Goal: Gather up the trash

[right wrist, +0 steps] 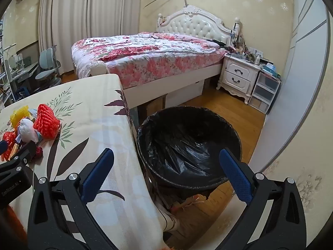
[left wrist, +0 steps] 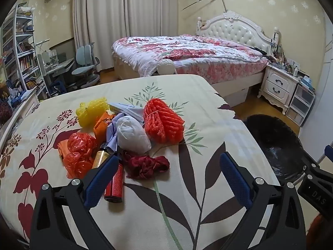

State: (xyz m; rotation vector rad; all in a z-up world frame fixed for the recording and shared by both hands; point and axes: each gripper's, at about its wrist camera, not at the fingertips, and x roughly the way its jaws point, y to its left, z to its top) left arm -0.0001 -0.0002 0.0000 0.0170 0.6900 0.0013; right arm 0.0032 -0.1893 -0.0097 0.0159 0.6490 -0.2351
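Note:
A pile of trash lies on the floral tablecloth (left wrist: 187, 187): a red foam net (left wrist: 163, 120), a yellow foam net (left wrist: 91, 110), a white wad (left wrist: 132, 134), crumpled red plastic (left wrist: 80, 143), a dark red ribbon (left wrist: 145, 164) and a red can (left wrist: 115, 184). My left gripper (left wrist: 166, 177) is open and empty just in front of the pile. A bin with a black liner (right wrist: 187, 145) stands on the floor right of the table. My right gripper (right wrist: 166, 173) is open and empty above the bin's near rim. The pile also shows in the right wrist view (right wrist: 45, 120).
A bed (right wrist: 145, 58) with a floral quilt stands behind the table. A white nightstand (right wrist: 237, 77) and plastic drawers (right wrist: 264, 91) are at the right. A desk, a chair (left wrist: 85, 62) and bookshelves (left wrist: 18, 48) stand at the left. A wardrobe wall (right wrist: 291, 104) is close on the right.

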